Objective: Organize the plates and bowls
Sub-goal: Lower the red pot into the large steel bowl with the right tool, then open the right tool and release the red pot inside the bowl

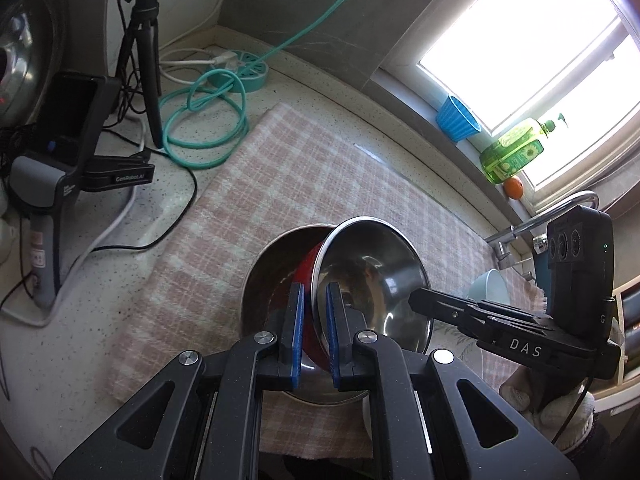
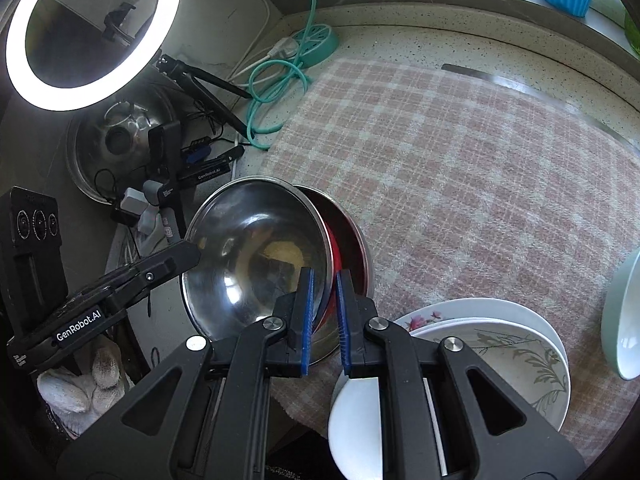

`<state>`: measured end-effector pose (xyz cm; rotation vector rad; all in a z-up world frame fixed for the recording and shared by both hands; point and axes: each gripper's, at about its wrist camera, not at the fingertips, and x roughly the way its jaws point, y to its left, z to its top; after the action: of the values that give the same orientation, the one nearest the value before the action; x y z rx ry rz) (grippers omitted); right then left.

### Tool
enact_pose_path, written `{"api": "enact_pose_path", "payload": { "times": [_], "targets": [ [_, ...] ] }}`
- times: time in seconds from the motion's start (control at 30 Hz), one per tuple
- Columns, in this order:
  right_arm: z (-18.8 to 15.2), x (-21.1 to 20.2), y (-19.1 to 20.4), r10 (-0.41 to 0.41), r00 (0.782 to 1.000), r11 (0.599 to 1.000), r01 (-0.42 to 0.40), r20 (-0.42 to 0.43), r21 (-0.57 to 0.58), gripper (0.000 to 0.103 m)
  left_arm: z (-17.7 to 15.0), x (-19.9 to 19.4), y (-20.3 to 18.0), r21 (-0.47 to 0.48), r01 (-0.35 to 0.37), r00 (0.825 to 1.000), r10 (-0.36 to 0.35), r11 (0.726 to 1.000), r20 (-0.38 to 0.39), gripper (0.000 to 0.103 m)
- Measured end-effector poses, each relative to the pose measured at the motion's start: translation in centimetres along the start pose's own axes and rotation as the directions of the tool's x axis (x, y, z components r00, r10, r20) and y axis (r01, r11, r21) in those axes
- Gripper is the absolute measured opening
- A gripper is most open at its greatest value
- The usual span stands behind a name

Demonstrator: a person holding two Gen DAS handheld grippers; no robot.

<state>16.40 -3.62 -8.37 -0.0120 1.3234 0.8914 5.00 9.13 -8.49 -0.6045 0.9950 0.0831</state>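
Observation:
A steel bowl with a red outside [image 1: 372, 276] [image 2: 256, 256] is tilted on its side over a larger steel bowl [image 1: 272, 276] [image 2: 356, 252] on the pink checked cloth. My left gripper [image 1: 314, 332] has its blue pads on either side of the tilted bowl's rim, shut on it. My right gripper [image 2: 324, 320] grips the same rim from the opposite side. White flowered plates [image 2: 500, 344] are stacked at the cloth's front right. A pale green bowl [image 2: 624, 320] [image 1: 490, 288] lies on its side at the right.
The speckled counter holds a teal cable coil [image 1: 204, 128], a round teal power strip [image 1: 244, 70], a tripod [image 1: 144, 60] and a ring light [image 2: 80, 36] at the back left. A blue cup [image 1: 456, 118], a green soap bottle [image 1: 514, 150] and an orange [image 1: 513, 187] sit on the windowsill. A faucet [image 1: 540, 220] is at right.

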Motion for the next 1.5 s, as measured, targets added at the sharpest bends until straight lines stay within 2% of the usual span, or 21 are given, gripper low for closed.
{"api": "enact_pose_path", "payload": {
  "times": [0.4,0.73,0.97,1.23,1.5],
  "targets": [
    [0.1,2.8,0.9,-0.073,0.997,0.996,0.072,-0.039,-0.045,0.011,-0.7,2.1,1.5,0.015,-0.072,0.996,0.072,0.997,-0.051,0.009],
    [0.1,3.3,0.9,-0.104,0.993,0.993,0.101,-0.049,-0.054,0.011,-0.9,2.9,1.6,0.024,-0.076,0.995,0.078,0.997,-0.07,0.009],
    [0.2,3.3,1.1,-0.118,0.991,0.991,0.114,-0.057,-0.066,0.021,-0.9,3.2,1.1,0.044,-0.083,0.993,0.086,0.996,-0.082,0.009],
    [0.2,3.4,1.3,-0.112,0.991,0.992,0.106,-0.069,-0.075,0.025,-1.0,3.4,1.3,0.036,-0.09,0.991,0.094,0.995,-0.1,0.009],
    [0.3,3.3,1.9,-0.108,0.992,0.991,0.102,-0.063,-0.083,0.04,-0.9,3.0,1.0,0.044,-0.102,0.99,0.106,0.994,-0.089,0.009]
  ]
}}
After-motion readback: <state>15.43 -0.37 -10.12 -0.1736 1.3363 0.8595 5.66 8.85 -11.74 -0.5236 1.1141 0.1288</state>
